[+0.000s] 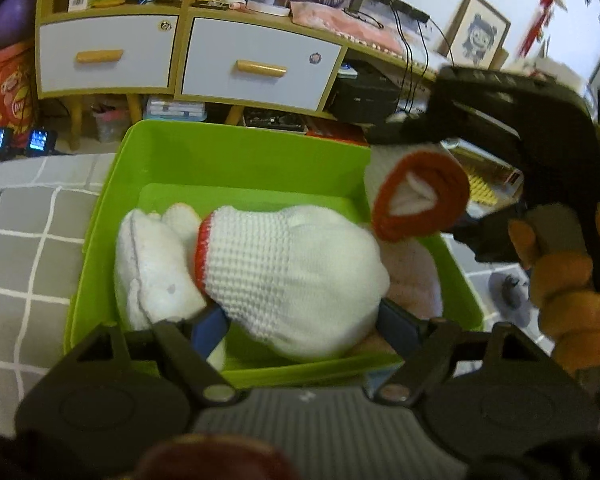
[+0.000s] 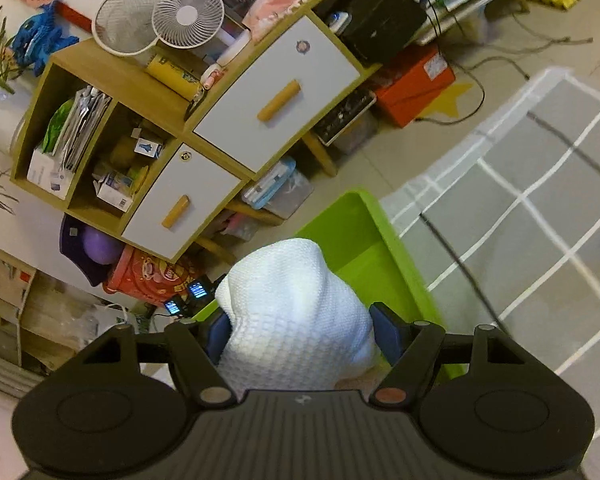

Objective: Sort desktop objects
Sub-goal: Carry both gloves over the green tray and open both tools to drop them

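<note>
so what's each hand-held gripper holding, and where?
Left hand-held gripper: white knit glove, pinched across its body over the green bin. Right hand-held gripper: another white glove, mid-body.

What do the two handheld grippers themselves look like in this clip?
Both match: the left gripper and right gripper have matte black bodies with ribbed centre panels, round side discs, metal pivot pins and blue finger pads. No cables or sleeves show.
</note>
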### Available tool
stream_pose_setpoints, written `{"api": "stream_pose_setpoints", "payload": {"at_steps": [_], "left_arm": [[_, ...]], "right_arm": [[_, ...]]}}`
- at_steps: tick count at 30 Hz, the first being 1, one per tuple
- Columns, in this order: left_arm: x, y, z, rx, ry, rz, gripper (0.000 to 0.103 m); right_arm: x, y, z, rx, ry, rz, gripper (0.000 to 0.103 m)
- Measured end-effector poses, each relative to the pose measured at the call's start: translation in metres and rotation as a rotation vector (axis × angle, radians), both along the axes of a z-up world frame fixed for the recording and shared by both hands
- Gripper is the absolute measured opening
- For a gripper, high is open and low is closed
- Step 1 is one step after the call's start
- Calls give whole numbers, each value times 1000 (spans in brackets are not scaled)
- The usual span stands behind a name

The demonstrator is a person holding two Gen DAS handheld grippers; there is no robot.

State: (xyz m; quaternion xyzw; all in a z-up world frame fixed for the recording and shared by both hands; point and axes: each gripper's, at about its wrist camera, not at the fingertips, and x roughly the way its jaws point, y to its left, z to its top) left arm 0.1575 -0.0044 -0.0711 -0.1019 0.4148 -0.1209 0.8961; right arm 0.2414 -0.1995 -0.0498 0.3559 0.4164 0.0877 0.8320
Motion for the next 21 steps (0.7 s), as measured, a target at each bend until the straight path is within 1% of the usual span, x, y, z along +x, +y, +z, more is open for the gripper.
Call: {"api": "stream_pose_setpoints", "payload": {"at_steps": [2,9,12,14,17,21], "left_arm": [[0,-2,0,15,-3,-5,82],[-1,0,1,16,-9,3,86],[-1,0,2,8,-12,8,89],[-1,1,3,-3,-14,12,92],[-2,3,5,-16,-17,17,95],[-4,4,9,-24,-27,20,97]], "right_arm": [[1,1,-2,13,-4,-5,72],[1,-3,-10,62,14,-21,76],[0,-4,-10,76,20,-23,79],[-1,-6,-10,92,23,-25,84],[-3,-9,-8,120,21,-31,86],[-5,-8,-4,102,15,-22,86]]}}
